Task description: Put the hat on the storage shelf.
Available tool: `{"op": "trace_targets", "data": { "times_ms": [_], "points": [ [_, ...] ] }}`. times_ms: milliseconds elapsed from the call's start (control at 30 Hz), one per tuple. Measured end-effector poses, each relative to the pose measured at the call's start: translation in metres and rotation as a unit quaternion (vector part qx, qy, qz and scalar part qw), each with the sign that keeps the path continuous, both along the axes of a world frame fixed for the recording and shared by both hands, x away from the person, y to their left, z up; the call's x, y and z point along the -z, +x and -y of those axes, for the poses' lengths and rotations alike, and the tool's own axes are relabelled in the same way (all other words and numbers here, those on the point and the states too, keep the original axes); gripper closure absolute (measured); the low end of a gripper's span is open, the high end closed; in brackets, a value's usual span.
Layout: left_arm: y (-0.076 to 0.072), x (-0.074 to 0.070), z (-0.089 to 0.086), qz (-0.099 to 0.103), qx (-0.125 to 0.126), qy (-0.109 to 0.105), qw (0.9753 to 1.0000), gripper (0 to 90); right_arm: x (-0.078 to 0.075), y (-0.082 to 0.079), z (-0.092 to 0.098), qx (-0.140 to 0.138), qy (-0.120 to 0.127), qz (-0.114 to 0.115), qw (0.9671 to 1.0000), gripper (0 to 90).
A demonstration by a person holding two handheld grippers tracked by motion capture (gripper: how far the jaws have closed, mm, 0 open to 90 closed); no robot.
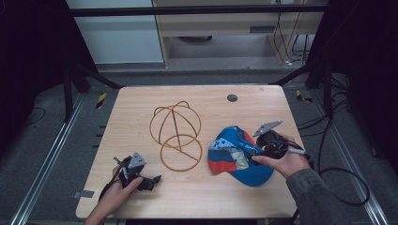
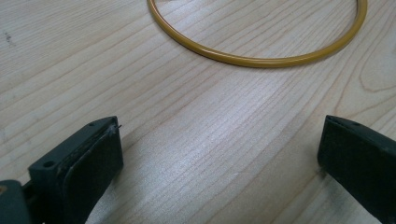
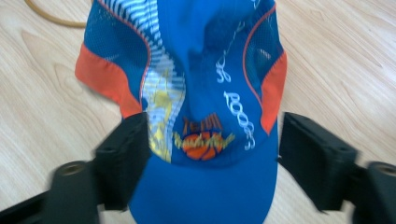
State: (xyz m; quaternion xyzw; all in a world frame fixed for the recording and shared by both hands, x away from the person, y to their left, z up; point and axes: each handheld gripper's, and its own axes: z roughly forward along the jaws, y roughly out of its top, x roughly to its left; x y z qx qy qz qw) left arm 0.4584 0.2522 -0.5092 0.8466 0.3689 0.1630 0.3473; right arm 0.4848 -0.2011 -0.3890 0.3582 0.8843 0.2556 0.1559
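- Jaws of my right gripper (image 3: 212, 163) stand wide, straddling the blue-and-orange cap (image 3: 205, 93) at its brim, apparently not clamping it.
- My left gripper (image 2: 219, 158) gapes open over bare table (image 2: 196, 140), holding nothing.
- Beyond stands the wire hat stand (image 1: 177, 136), just left of the cap.

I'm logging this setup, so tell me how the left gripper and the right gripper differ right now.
The left gripper hangs over bare wood near the yellow wire stand, jaws wide with nothing between them; the right gripper is at the blue and orange cap, its jaws either side of the front, above the brim. The left points toward the stand's base ring, the right toward the cap. Both are open and hand-held.
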Motion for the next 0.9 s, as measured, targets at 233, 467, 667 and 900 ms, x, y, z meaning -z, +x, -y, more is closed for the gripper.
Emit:
{"op": "trace_targets", "data": {
  "times_ms": [233,467,667,900],
  "points": [
    [0.001,0.0,0.001,0.0,0.001,0.0,1.0,0.0,0.011,0.018,-0.015,-0.012,0.013,-0.032,0.9993,37.1],
    [0.001,0.0,0.001,-0.001,-0.001,0.0,1.0,0.0,0.017,0.026,-0.019,-0.012,0.011,-0.049,0.9987,48.2],
    [0.001,0.0,0.001,-0.001,-0.001,0.0,1.0,0.0,0.021,0.031,-0.02,-0.014,0.012,-0.061,0.998,59.8],
    [0.001,0.0,0.001,-0.001,-0.001,0.0,1.0,0.0,0.025,0.035,-0.024,-0.035,0.017,-0.072,0.9966,88.0]
  ]
}}
